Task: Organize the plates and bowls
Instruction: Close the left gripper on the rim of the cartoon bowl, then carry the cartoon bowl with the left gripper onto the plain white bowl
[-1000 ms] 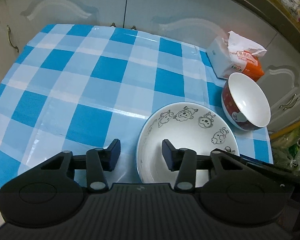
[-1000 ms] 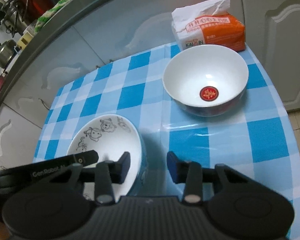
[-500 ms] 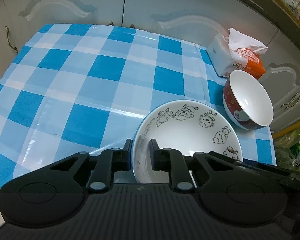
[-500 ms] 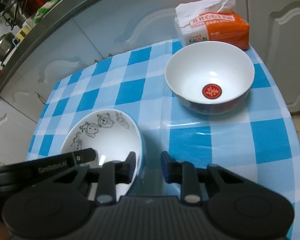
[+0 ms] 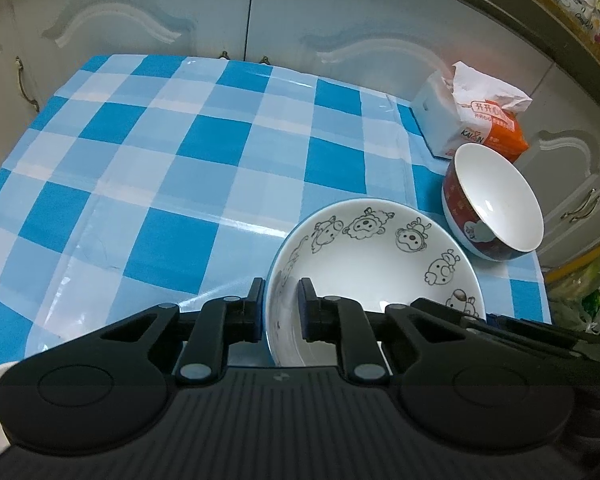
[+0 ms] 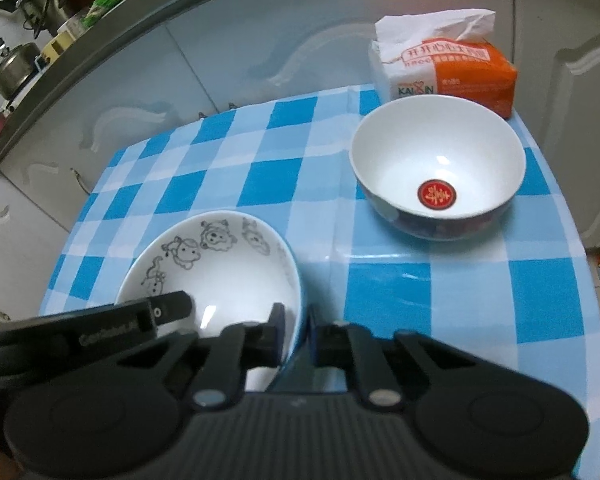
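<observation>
- Tissue pack, orange and white soft wrap, printed "KAI IN" in green-blue letters with a red figure between, plus a line of red Chinese characters too small to read; a white tissue sticks out of the top. It sits at the table's 1 o'clock corner in the right wrist view, just behind the red bowl.
- Red bowl, white inside, with a round red seal bearing a gold character on its floor; the outer wall is red with white patterning. Upright and empty, at 2 o'clock from the cartoon bowl and apart from it.
- Cartoon bowl, white, with a ring of black line-drawn animal figures round the inner wall and a blue outer wall. Empty, on the table's near edge at 6 o'clock in both views.
- Left gripper, black tongs pinching the cartoon bowl's rim at its 9 o'clock side, one finger inside and one outside the wall.
- Right gripper, black tongs pinching the same bowl's rim at its 3 o'clock side, one finger inside and one outside. The left gripper's body crosses this view at 8 o'clock with pale lettering, blurred, beginning "Gen".
- Tablecloth, blue-and-white check under glossy clear film.
- Cabinet doors, pale, with moulded panels, behind the table.
</observation>
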### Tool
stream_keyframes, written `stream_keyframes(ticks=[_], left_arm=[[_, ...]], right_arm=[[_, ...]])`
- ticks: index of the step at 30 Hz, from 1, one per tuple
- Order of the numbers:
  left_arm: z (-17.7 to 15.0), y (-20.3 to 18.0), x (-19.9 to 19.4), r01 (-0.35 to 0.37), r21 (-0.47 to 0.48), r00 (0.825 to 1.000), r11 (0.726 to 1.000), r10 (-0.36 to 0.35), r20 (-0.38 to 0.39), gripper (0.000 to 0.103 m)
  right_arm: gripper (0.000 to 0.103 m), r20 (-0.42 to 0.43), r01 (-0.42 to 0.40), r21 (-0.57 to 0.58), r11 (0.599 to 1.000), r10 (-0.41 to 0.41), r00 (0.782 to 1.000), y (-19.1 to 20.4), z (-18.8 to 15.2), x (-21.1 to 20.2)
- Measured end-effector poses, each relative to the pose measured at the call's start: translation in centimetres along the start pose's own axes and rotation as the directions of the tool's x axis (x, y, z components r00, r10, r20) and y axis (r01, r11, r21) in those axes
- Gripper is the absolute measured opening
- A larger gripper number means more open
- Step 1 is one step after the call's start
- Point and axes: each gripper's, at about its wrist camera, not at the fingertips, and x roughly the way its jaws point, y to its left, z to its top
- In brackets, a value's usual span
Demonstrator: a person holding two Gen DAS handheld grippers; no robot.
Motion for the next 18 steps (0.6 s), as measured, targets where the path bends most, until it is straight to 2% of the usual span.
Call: stream_keyframes(ticks=[18], left_arm=[[-0.1, -0.7, -2.6, 0.023, -0.007, 0.999, 1.000, -0.023, 0.049, 0.012]], right_arm=[[0.008, 0.055, -0.003, -0.030, 1.000, 0.004, 0.998, 0.3, 0.0, -2.6]])
